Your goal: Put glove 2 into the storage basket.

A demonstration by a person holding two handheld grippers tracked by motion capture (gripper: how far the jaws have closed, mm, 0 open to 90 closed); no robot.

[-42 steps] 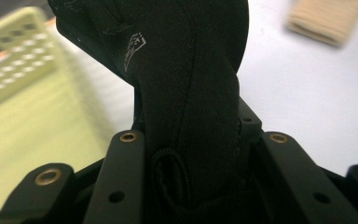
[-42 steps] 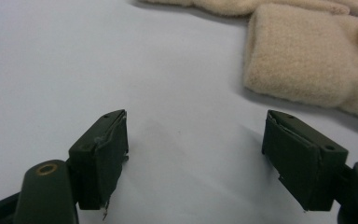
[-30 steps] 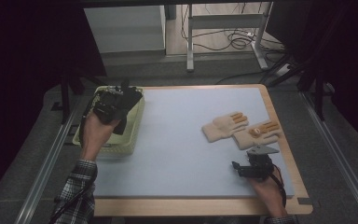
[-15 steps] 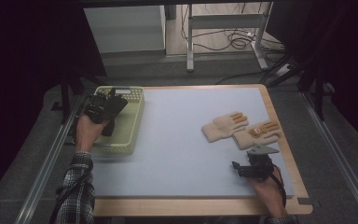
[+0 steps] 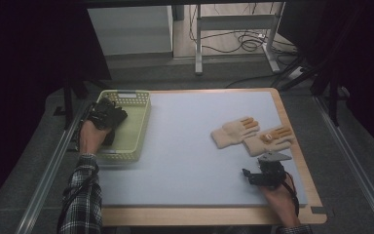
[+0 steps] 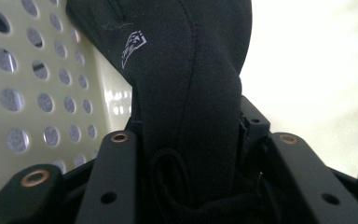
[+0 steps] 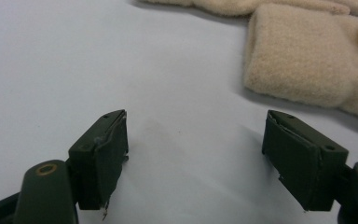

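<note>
My left gripper is shut on a black glove at the left rim of a pale green perforated basket. In the left gripper view the black glove, with a small white logo, is clamped between the jaws of the left gripper, and the basket wall stands just behind. Two beige gloves with orange fingertips lie flat at the table's right. My right gripper rests open and holding nothing on the mat just in front of them. The nearer beige glove's cuff lies beyond the right gripper, apart from it.
The pale blue mat covers the wooden table. A metal rail runs along the left side. Behind the table stand a white cabinet and a desk frame with cables on the floor.
My left hand has carried the black glove from above the basket's middle leftward and down to its left rim. The right gripper has stayed put and open.
</note>
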